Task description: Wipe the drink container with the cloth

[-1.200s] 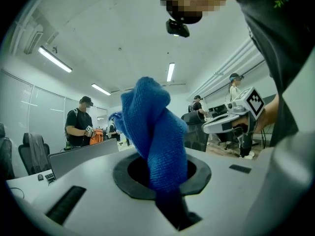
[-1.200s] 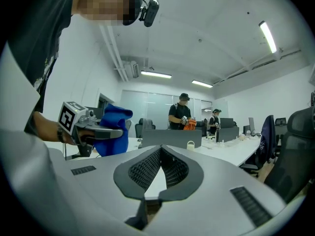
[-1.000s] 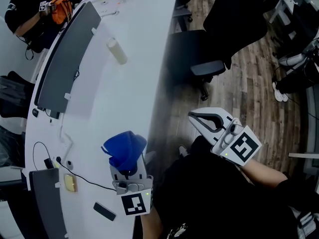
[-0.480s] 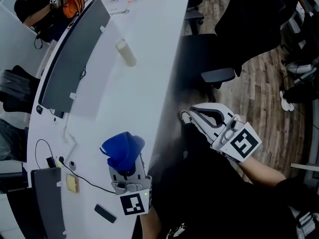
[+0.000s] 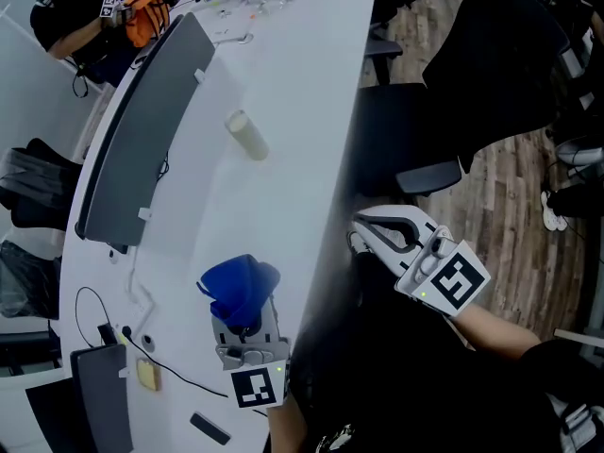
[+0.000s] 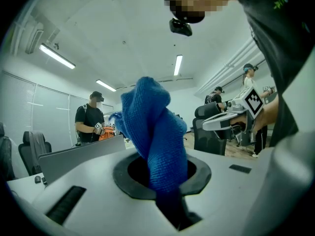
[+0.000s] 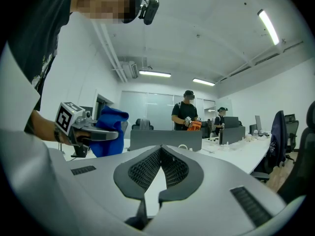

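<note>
Position of the task item: the drink container point(image 5: 247, 135) lies on its side on the white table point(image 5: 293, 55), well ahead of both grippers and touching neither. It rests near a long grey divider panel point(image 5: 142, 130), on the open side of the table.

Left gripper point(image 5: 242, 314): it is over the table's near part, with its jaws pointing toward the container. The jaws are clamped on a blue cloth point(image 6: 155, 136). The left gripper view shows the cloth pinched low between them and standing up above them in a bunched, twisted fold.

Right gripper point(image 7: 160, 151): it is off the table's edge, over the person's dark clothing, and well apart from the container and the cloth. Its jaws are fully closed, pad against pad, with nothing between them and nothing touching them.

Materials and shapes: the container is a pale, smooth cylinder with a narrower end. The cloth is a deep blue knit with a fine looped weave, soft and crumpled. The right gripper's pads are dark with a ribbed grid texture, and its body is white plastic. The table top is smooth, glossy and curved along its edge. A black chair point(image 5: 444, 92) stands on the wood-patterned floor point(image 5: 491, 196) beside the table.
</note>
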`<state>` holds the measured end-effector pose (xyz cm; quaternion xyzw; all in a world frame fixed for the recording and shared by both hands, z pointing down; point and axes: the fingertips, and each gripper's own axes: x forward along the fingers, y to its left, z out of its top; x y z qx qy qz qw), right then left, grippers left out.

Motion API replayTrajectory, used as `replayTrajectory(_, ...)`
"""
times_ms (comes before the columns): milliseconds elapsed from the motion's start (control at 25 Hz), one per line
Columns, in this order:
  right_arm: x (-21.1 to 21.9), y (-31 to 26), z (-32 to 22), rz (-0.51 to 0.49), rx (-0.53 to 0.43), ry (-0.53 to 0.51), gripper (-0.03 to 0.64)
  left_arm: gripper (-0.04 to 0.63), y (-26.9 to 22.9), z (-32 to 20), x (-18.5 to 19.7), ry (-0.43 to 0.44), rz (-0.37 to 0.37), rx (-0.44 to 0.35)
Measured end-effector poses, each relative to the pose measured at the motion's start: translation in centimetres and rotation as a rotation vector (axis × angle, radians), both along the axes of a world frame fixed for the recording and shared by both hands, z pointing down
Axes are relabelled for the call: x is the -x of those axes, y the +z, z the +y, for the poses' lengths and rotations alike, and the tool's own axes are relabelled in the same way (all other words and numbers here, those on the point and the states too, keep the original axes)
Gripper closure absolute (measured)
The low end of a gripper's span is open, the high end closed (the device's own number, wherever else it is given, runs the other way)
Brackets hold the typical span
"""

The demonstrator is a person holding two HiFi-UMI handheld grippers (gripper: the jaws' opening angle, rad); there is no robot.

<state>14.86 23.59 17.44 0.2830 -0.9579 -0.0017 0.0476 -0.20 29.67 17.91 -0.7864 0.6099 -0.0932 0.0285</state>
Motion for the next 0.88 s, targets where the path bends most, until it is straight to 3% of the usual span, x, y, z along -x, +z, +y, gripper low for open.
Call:
replayTrajectory(640,4.0,0.1,-16.4,0.002,0.055,-0.193,0.617,0.545,-1.4,-15.0,1.7,-0.128,0.016,0.003)
replayTrajectory(880,6.1,1.3,-20.2,0.015,0.091,-0.295,0.617,0.545,0.3,-17.7,2.7,-0.216,0.028,0.075)
